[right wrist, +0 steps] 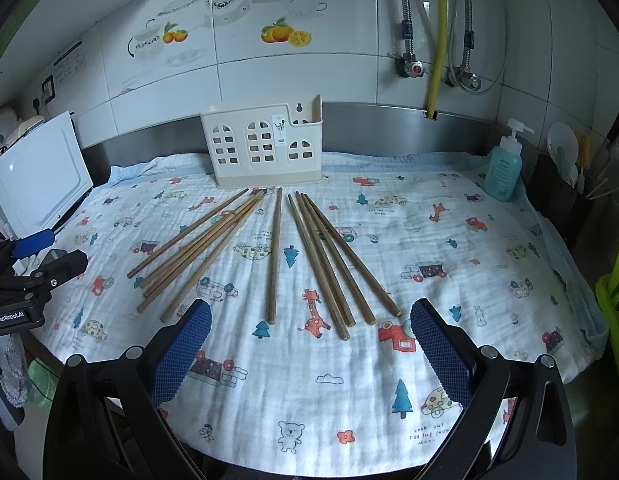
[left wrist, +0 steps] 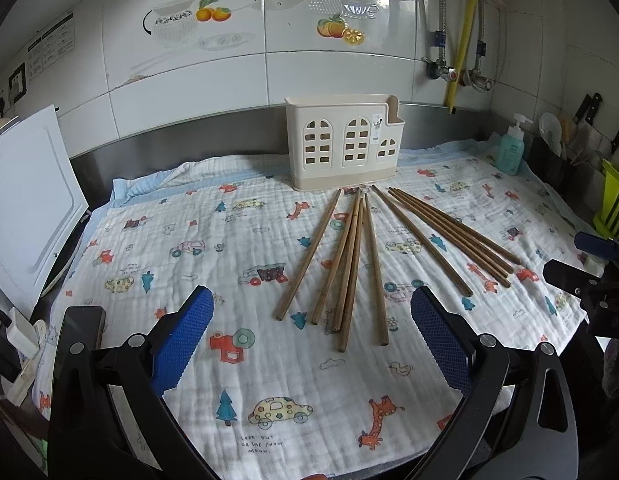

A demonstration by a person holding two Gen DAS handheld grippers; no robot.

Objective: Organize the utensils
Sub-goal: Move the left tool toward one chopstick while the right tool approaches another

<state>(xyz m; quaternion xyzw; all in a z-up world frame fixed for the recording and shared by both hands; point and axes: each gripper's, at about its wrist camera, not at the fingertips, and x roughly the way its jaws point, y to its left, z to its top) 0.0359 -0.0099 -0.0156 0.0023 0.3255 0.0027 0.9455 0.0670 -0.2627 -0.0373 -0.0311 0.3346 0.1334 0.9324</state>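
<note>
Several brown wooden chopsticks [left wrist: 351, 264] lie fanned out on a printed white cloth [left wrist: 213, 264], their far tips near a cream plastic utensil holder [left wrist: 343, 142] with window cut-outs at the back wall. In the right wrist view the chopsticks [right wrist: 274, 256] and the holder [right wrist: 265, 146] show as well. My left gripper [left wrist: 309, 340] is open and empty, hovering at the near ends of the left chopsticks. My right gripper [right wrist: 309, 352] is open and empty, just short of the near ends of the right chopsticks.
A white board [left wrist: 27, 200] leans at the left. A teal soap bottle [right wrist: 503, 168] stands at the back right, with a dark bin of tools [right wrist: 569, 184] and a green rack [right wrist: 615, 292] beyond. A phone [left wrist: 79, 328] lies at the cloth's left edge.
</note>
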